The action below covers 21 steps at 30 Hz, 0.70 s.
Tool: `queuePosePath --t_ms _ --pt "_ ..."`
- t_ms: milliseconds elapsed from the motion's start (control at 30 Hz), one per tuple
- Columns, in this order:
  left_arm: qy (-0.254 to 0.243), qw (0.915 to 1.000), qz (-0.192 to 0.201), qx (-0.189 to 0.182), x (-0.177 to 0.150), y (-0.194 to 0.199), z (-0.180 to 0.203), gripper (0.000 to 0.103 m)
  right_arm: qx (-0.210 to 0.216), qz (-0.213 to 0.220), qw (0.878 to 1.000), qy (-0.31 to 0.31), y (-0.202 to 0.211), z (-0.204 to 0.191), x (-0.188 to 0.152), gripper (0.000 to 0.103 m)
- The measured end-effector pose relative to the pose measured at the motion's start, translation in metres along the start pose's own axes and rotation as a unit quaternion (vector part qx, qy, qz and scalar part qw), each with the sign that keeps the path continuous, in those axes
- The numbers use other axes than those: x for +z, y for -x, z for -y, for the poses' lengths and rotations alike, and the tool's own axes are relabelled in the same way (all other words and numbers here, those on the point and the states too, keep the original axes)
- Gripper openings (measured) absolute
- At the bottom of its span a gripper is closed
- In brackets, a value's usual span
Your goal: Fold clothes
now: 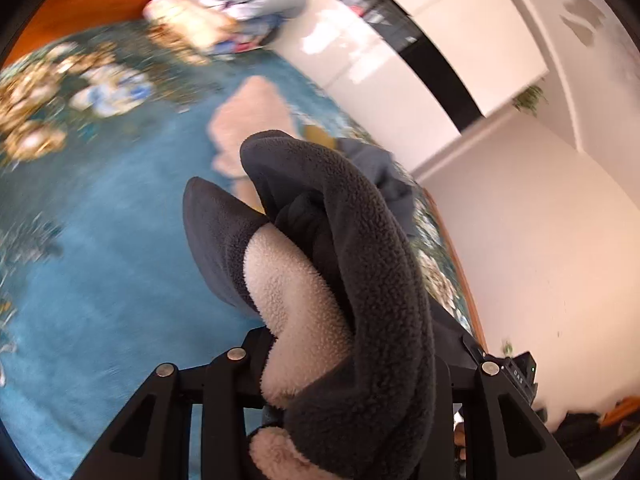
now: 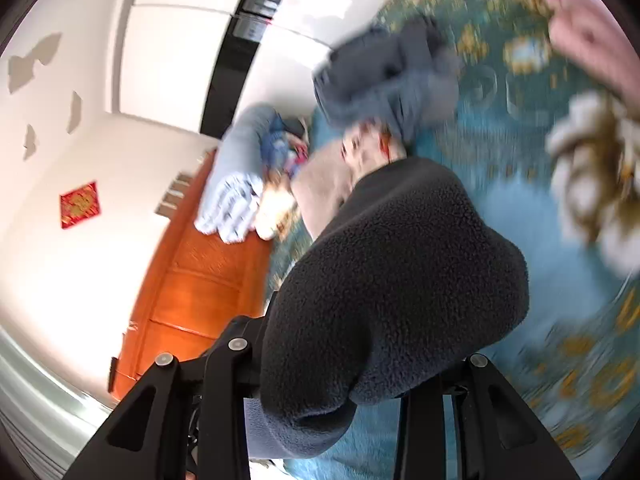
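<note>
You've got the dark fleece (image 1: 360, 280) pinched in both tongs, left tongs (image 1: 320, 392) and right tongs (image 2: 340, 376), held up over the blue bedspread (image 1: 100, 260), probably so it hangs free for folding.

In both wrist views the dark grey fleece garment (image 1: 352, 280) bunches over the fingers of the left gripper (image 1: 340, 400) and the right gripper (image 2: 352, 392), so neither pair of tips, nor how the jaws stand, can be made out. The patterned blue bedspread (image 1: 100, 240) is smeared by motion blur (its flowers mere blobs). A hand (image 2: 592, 36) is blurred and cut off by the frame edge.
</note>
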State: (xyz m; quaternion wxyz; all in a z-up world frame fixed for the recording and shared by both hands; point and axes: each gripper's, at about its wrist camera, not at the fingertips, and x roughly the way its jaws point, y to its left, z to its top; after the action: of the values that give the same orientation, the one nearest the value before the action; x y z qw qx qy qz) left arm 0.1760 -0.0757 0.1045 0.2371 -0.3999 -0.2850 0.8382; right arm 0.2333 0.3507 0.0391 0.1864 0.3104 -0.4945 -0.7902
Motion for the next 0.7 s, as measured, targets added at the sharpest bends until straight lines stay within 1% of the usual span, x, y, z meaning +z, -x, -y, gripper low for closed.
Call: queuePosePath --t_ms 133,200,333,400,467,533,567,600,667,700 --pt "-0.056 0.9975 -0.017 -0.038 0.011 -0.059 0.088 0.042 -0.002 0.053 0.998 0.029 0.067 -0.003 0.058 0.036" --pt "-0.082 0.9942 -0.027 -0.064 0.009 -0.094 0.134 0.042 -0.021 0.08 0.996 0.044 0.103 0.007 0.082 0.036" --pt "-0.133 0.9846 -0.053 -0.101 -0.011 -0.164 0.217 0.042 -0.06 0.132 0.987 0.075 0.176 0.027 0.132 0.036" --pt "-0.149 0.9794 -0.058 -0.124 -0.025 -0.194 0.245 0.042 -0.08 0.158 0.98 0.091 0.212 0.036 0.156 0.036" --pt "-0.152 0.9765 -0.065 -0.139 -0.044 -0.225 0.262 0.042 -0.099 0.183 0.972 0.106 0.248 0.046 0.181 0.036" --pt "-0.154 0.975 -0.076 -0.141 -0.066 -0.256 0.266 0.042 -0.118 0.208 0.963 0.121 0.284 0.056 0.205 0.036" --pt "-0.155 0.9743 -0.081 -0.142 -0.078 -0.271 0.269 0.042 -0.129 0.213 0.961 0.123 0.293 0.067 0.208 0.036" --pt "-0.154 0.9741 -0.096 -0.135 -0.089 -0.286 0.266 0.042 -0.133 0.216 0.96 0.118 0.302 0.081 0.21 0.036" --pt "-0.15 0.9731 -0.135 -0.11 -0.11 -0.315 0.251 0.042 -0.153 0.215 0.96 0.093 0.311 0.119 0.206 0.036" --pt "-0.144 0.9726 -0.15 -0.103 -0.118 -0.323 0.24 0.043 -0.164 0.207 0.961 0.081 0.312 0.137 0.201 0.036"
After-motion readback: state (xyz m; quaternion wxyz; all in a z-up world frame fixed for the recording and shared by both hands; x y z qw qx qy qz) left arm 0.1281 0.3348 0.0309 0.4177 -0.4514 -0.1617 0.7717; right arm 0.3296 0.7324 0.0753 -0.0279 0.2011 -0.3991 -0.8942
